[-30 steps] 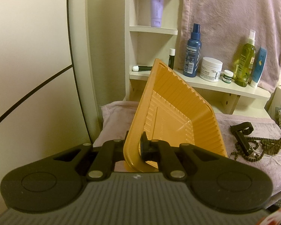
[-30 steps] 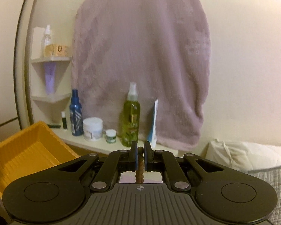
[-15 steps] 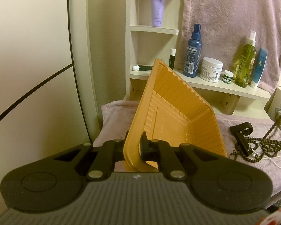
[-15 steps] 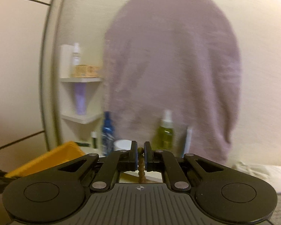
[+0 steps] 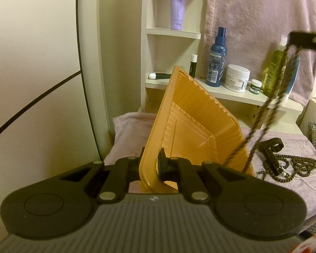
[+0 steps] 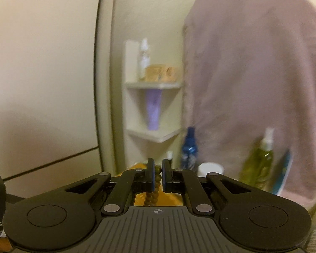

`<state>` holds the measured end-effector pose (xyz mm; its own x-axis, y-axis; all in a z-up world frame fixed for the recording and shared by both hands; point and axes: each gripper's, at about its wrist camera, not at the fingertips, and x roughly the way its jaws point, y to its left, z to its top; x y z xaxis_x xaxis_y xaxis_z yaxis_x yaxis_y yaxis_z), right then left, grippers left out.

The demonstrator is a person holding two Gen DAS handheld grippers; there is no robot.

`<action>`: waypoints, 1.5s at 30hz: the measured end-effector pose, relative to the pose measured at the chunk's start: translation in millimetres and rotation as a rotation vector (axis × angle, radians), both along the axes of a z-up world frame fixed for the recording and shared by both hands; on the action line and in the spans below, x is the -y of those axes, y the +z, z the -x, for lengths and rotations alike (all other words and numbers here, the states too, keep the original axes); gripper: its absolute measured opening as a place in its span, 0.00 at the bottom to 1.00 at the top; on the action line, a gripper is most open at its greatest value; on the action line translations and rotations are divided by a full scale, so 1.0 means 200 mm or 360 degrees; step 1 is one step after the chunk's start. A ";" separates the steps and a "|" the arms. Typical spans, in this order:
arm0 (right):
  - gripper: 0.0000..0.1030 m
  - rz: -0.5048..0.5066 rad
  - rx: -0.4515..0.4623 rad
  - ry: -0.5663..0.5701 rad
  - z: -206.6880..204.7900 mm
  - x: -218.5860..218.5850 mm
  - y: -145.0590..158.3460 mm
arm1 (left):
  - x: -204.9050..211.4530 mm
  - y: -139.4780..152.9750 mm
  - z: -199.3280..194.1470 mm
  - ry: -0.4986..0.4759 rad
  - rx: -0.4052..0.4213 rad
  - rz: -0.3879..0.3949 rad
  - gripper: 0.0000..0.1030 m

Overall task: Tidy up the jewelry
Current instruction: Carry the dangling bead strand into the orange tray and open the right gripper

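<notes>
My left gripper [image 5: 150, 166] is shut on the near rim of an orange ribbed tray [image 5: 191, 126] and holds it tilted up on edge above the pink towel. My right gripper [image 6: 157, 169] is shut on a brown beaded necklace [image 6: 152, 191]. In the left wrist view that necklace [image 5: 269, 103] hangs in a long loop from the right gripper's fingers [image 5: 305, 40] at the upper right, its lower end at the tray's right wall. More dark beads [image 5: 292, 166] and a black clip [image 5: 270, 154] lie on the towel to the right.
A white shelf [image 5: 238, 97] behind the tray holds a blue spray bottle [image 5: 218, 61], a white cream jar [image 5: 237, 78], a small jar, a green spray bottle and a blue tube. A pink towel [image 5: 263, 16] hangs on the wall. A thin white cord [image 5: 313, 181] lies by the beads.
My right gripper has risen and swung left with the necklace, which now hangs over the tray's right side. The left gripper and tray have not moved.
</notes>
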<state>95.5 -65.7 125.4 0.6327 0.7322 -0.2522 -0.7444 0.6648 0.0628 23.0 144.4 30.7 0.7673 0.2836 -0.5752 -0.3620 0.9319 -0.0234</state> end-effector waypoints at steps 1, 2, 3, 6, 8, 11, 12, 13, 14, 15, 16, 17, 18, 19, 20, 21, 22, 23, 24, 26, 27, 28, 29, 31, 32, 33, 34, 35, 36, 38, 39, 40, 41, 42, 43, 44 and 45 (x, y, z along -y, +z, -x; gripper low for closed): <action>0.06 0.0016 -0.0022 0.0013 -0.02 -0.03 -0.03 | 0.00 0.00 0.00 -0.0001 0.0000 0.0002 0.07; 0.06 0.0034 -0.0046 0.0022 -0.04 -0.06 -0.06 | 0.00 0.00 0.00 -0.0001 0.0000 0.0005 0.07; 0.06 0.0048 -0.0073 0.0028 -0.07 -0.09 -0.09 | 0.00 0.00 0.00 0.0000 0.0001 0.0007 0.07; 0.06 0.0079 -0.0168 0.0052 -0.14 -0.14 -0.18 | -0.01 0.00 0.00 -0.0001 0.0001 0.0012 0.07; 0.06 0.0086 -0.0237 0.0076 -0.18 -0.16 -0.23 | -0.01 0.00 0.00 -0.0001 0.0003 0.0015 0.07; 0.06 0.0126 -0.0318 0.0097 -0.22 -0.18 -0.30 | -0.01 0.00 0.00 0.0000 0.0004 0.0020 0.07; 0.06 0.0154 -0.0344 0.0103 -0.24 -0.19 -0.32 | -0.01 0.00 0.00 0.0000 0.0003 0.0021 0.07; 0.06 0.0177 -0.0368 0.0109 -0.24 -0.20 -0.35 | -0.01 0.00 0.00 0.0001 0.0003 0.0022 0.07; 0.06 0.0197 -0.0397 0.0116 -0.25 -0.20 -0.38 | -0.01 0.00 0.00 0.0001 0.0002 0.0023 0.07; 0.06 0.0216 -0.0430 0.0122 -0.25 -0.20 -0.41 | -0.02 0.00 0.00 0.0002 0.0002 0.0024 0.07; 0.06 0.0232 -0.0458 0.0123 -0.26 -0.20 -0.44 | -0.02 0.00 0.00 0.0001 0.0002 0.0023 0.07; 0.06 0.0243 -0.0477 0.0122 -0.26 -0.19 -0.46 | -0.02 0.00 0.00 0.0001 0.0002 0.0022 0.07; 0.06 0.0260 -0.0496 0.0126 -0.26 -0.19 -0.48 | -0.02 0.00 0.00 0.0003 0.0002 0.0023 0.07; 0.06 0.0273 -0.0508 0.0131 -0.25 -0.19 -0.50 | -0.02 0.00 0.00 0.0003 0.0001 0.0023 0.07; 0.06 0.0279 -0.0514 0.0133 -0.25 -0.18 -0.52 | -0.02 0.00 0.00 0.0002 0.0001 0.0022 0.07; 0.06 0.0283 -0.0525 0.0138 -0.25 -0.18 -0.53 | -0.02 0.00 0.00 0.0003 0.0001 0.0022 0.07; 0.06 0.0286 -0.0534 0.0147 -0.24 -0.18 -0.54 | -0.02 0.00 0.00 0.0005 0.0001 0.0024 0.07; 0.06 0.0291 -0.0540 0.0155 -0.24 -0.18 -0.55 | -0.02 0.00 0.00 0.0005 0.0000 0.0025 0.07; 0.06 0.0297 -0.0544 0.0163 -0.23 -0.19 -0.56 | -0.02 0.00 0.00 0.0006 0.0000 0.0026 0.07; 0.06 0.0307 -0.0560 0.0186 -0.23 -0.19 -0.58 | -0.02 0.00 0.00 0.0006 -0.0001 0.0025 0.07; 0.06 0.0310 -0.0567 0.0196 -0.22 -0.19 -0.58 | -0.02 0.00 0.00 0.0005 0.0000 0.0026 0.07; 0.06 0.0314 -0.0576 0.0210 -0.22 -0.19 -0.59 | -0.02 0.00 0.00 0.0005 0.0000 0.0025 0.07; 0.06 0.0315 -0.0587 0.0226 -0.22 -0.19 -0.60 | -0.02 0.00 0.00 0.0006 -0.0001 0.0025 0.07; 0.06 0.0318 -0.0607 0.0256 -0.22 -0.19 -0.61 | -0.02 0.00 0.00 0.0005 0.0000 0.0025 0.07; 0.06 0.0323 -0.0626 0.0281 -0.23 -0.20 -0.62 | -0.02 0.00 0.00 0.0006 0.0000 0.0026 0.07; 0.06 0.0328 -0.0646 0.0314 -0.23 -0.20 -0.63 | -0.02 0.00 0.00 0.0006 0.0000 0.0026 0.07; 0.06 0.0336 -0.0662 0.0341 -0.22 -0.20 -0.64 | -0.02 0.00 0.00 0.0006 0.0000 0.0026 0.07; 0.06 0.0341 -0.0678 0.0366 -0.22 -0.20 -0.65 | -0.02 0.00 0.00 0.0006 0.0000 0.0027 0.07; 0.06 0.0345 -0.0688 0.0387 -0.21 -0.20 -0.66 | -0.02 0.00 0.00 0.0005 0.0000 0.0026 0.07; 0.06 0.0356 -0.0699 0.0405 -0.20 -0.19 -0.67 | -0.02 0.00 0.00 0.0006 -0.0001 0.0025 0.07; 0.06 0.0365 -0.0701 0.0406 -0.19 -0.19 -0.67 | -0.02 0.00 0.00 0.0006 -0.0001 0.0026 0.07; 0.09 0.0373 -0.0700 0.0404 -0.19 -0.18 -0.68 | -0.02 0.00 0.01 0.0005 -0.0001 0.0025 0.07; 0.14 0.0376 -0.0696 0.0398 -0.18 -0.17 -0.68 | -0.02 0.00 0.01 0.0006 -0.0001 0.0026 0.07; 0.18 0.0372 -0.0690 0.0385 -0.17 -0.16 -0.68 | -0.02 0.00 0.00 0.0008 -0.0001 0.0027 0.07; 0.27 0.0366 -0.0684 0.0371 -0.17 -0.14 -0.68 | -0.02 0.00 0.01 0.0009 -0.0001 0.0027 0.07; 0.33 0.0358 -0.0676 0.0354 -0.16 -0.12 -0.68 | -0.02 -0.01 0.01 0.0009 -0.0001 0.0025 0.07; 0.35 0.0351 -0.0666 0.0332 -0.15 -0.09 -0.68 | -0.02 -0.01 0.01 0.0009 -0.0001 0.0026 0.07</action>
<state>125.1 -47.8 -9.9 0.2907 0.7331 -0.6149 -0.8037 0.5358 0.2589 21.8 148.5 29.5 0.7656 0.2783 -0.5800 -0.3670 0.9294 -0.0385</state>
